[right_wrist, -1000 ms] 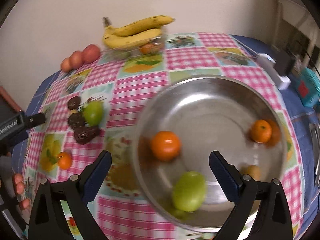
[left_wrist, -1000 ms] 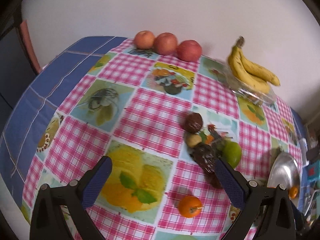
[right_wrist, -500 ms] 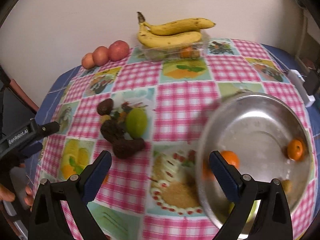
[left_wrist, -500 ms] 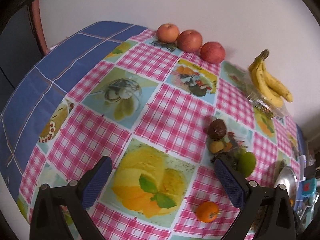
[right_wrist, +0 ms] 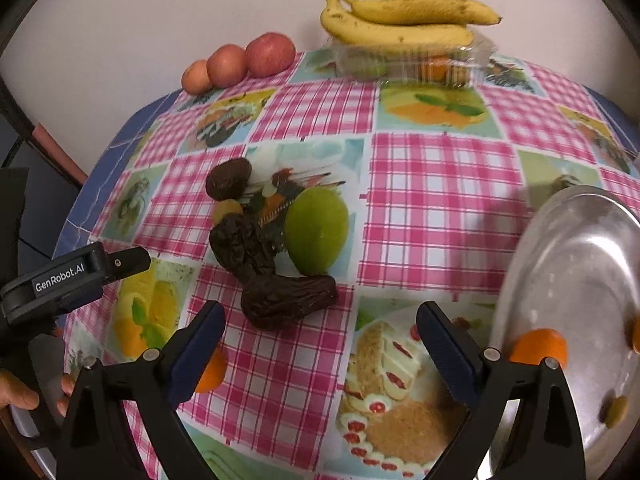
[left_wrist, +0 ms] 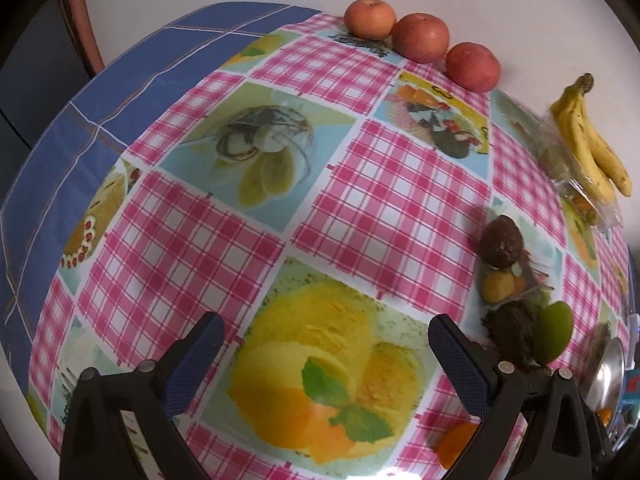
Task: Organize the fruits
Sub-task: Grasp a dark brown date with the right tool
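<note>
The right gripper (right_wrist: 320, 340) is wide open and holds nothing, and it has swung away from the shiny round metal bowl (right_wrist: 576, 264), which filled the middle of its view a second ago and now sits off at the right edge. In the bowl lie a small orange fruit (right_wrist: 538, 346) and a tiny yellowish fruit (right_wrist: 616, 411); the green one seen in there before is out of view now. In front of this gripper, on the pink checked tablecloth with fruit pictures (right_wrist: 436, 208), sits a bunch of fruit: a big green round fruit (right_wrist: 317, 230) touching two dark wrinkled brown fruits (right_wrist: 272, 276), with a round dark brown fruit (right_wrist: 229, 184) and a little yellow fruit (right_wrist: 227, 210) just behind them. Another small orange fruit (right_wrist: 210, 370) peeks out beside the gripper's left finger. The left gripper (left_wrist: 326, 360) is open and empty too. It has turned more to the left, so the same bunch of fruit has slid to the right side of its view. Three red apples (left_wrist: 420, 38) sit in a row by the wall at the back. Two yellow bananas (right_wrist: 404, 20) rest on top of a clear plastic box (right_wrist: 412, 60). These have not moved.
</note>
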Available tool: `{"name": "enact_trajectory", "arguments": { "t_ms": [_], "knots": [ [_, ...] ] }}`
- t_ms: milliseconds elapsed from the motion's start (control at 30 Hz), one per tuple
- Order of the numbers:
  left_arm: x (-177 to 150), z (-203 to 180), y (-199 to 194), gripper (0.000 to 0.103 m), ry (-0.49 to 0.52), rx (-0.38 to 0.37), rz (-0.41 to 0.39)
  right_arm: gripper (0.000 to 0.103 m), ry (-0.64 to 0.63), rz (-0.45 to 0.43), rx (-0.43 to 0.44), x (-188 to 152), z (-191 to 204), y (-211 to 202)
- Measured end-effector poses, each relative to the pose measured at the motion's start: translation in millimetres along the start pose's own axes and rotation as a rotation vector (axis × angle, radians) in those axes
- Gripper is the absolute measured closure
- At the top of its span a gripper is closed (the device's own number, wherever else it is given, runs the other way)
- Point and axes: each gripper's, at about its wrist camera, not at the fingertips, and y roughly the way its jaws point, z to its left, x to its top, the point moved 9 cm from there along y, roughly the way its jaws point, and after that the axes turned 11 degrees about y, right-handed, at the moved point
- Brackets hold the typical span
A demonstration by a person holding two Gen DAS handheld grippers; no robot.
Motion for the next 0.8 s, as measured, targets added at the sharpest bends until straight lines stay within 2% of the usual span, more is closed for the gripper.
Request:
{"name": "enact_trajectory", "arguments": {
  "t_ms": [33, 100, 233, 300, 467, 700, 800],
  "knots": [
    [0.2, 1.1, 1.9, 0.0, -0.003, 0.001, 0.002, 0.007, -0.008, 0.002, -0.001, 0.5, 1.1, 2.8],
    [0.6, 4.0, 4.0, 0.0, -0.011, 0.001, 0.005, 0.019, -0.021, 0.002, -0.002, 1.6, 3.1, 6.6],
    [2.9, 7.0, 7.1, 0.0, -0.023, -0.001, 0.01, 0.022, -0.051, -0.003, -0.005, 2.6, 6.2, 10.8],
    [3.7, 6.1, 7.5, 0.0, -0.019, -0.006, 0.013, 0.031, -0.061, -0.001, 0.008, 2.3, 8.4, 11.9],
    [2.3, -4.5, 9.0, 0.0, 0.001, -0.02, 0.025, 0.045, -0.041, -0.002, 0.026, 4.5, 7.1, 11.6],
    [-1.8, -18.7, 5.4, 0.0, 0.011, -0.061, 0.039, 0.045, -0.029, 0.009, 0.018, -0.4, -0.6, 6.5],
    [-4.3, -24.3, -0.7, 0.0, 0.012, -0.074, 0.037, 0.045, -0.049, 0.011, -0.017, -6.3, -3.4, 0.4]
  ]
}}
